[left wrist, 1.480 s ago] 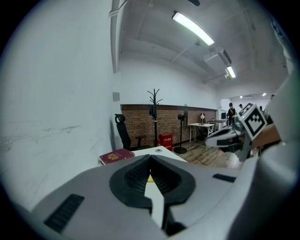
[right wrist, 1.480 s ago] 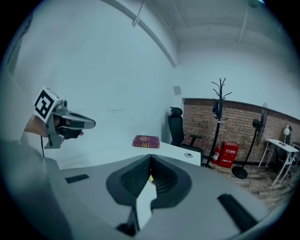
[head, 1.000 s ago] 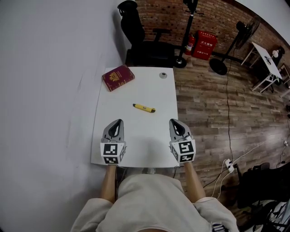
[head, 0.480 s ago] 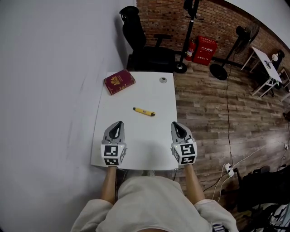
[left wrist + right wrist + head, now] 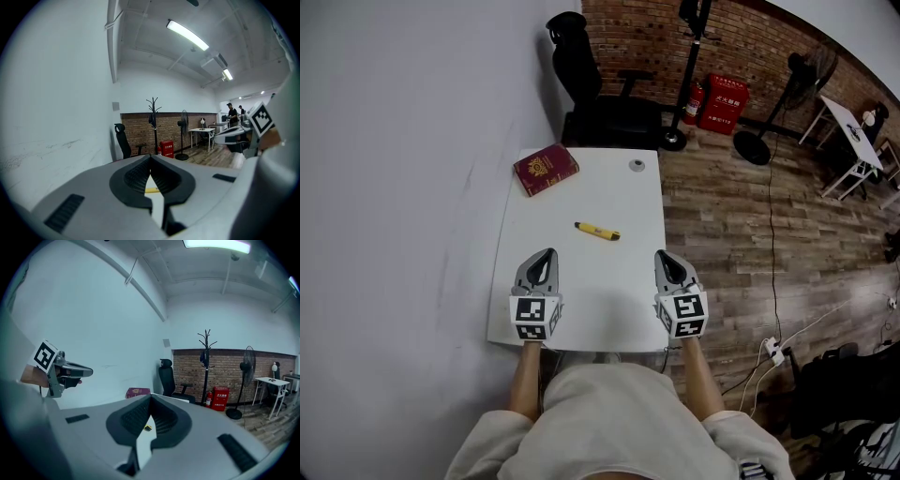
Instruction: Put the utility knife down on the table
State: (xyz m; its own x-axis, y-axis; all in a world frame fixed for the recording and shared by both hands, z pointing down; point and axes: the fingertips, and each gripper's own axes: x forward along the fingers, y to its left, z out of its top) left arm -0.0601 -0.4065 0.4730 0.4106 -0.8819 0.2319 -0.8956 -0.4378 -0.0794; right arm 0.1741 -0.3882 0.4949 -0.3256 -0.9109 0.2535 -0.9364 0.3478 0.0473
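Observation:
The yellow utility knife [image 5: 597, 230] lies flat in the middle of the white table [image 5: 581, 291], apart from both grippers. My left gripper [image 5: 546, 255] hovers over the near left part of the table, jaws shut and empty. My right gripper [image 5: 664, 258] hovers over the near right edge, also shut with nothing between its jaws. In the left gripper view a slice of the knife [image 5: 151, 190] shows through the gap behind the closed jaws [image 5: 150, 158]. The right gripper view shows the knife's end [image 5: 147, 428] the same way, and the left gripper [image 5: 58, 369] at left.
A dark red book [image 5: 546, 170] lies at the table's far left corner. A small round grey object [image 5: 637, 166] sits at the far right corner. A grey wall runs along the left. A black office chair [image 5: 595, 94] stands beyond the table; wood floor lies to the right.
Both grippers stay in place, shut. The view has shifted slightly, so the table and knife sit a little lower in the picture than a second ago.

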